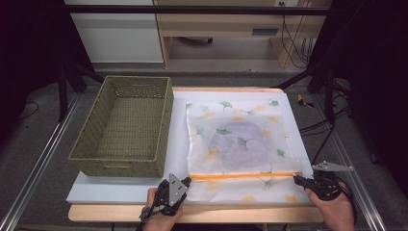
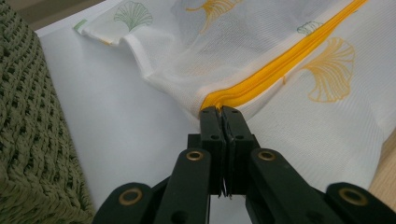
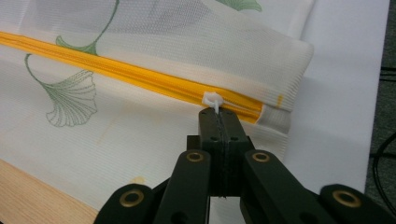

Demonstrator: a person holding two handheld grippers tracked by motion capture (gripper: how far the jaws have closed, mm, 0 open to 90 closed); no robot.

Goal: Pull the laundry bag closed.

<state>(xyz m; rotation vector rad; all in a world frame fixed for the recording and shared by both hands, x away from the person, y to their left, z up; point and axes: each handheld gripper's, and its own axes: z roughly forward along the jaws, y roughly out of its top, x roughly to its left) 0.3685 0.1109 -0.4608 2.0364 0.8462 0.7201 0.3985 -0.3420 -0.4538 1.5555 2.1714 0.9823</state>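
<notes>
On the white surface, beside a green woven basket, lies a mesh laundry bag. The high view shows a grey garment inside. Left tongs pinch the bag's corner at the yellow zipper; right tongs clamp its white pull.

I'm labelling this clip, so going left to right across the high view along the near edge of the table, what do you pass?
left gripper pinching the bag's corner → orange zipper across the mesh laundry bag → right gripper shut on the zipper pull.
</notes>
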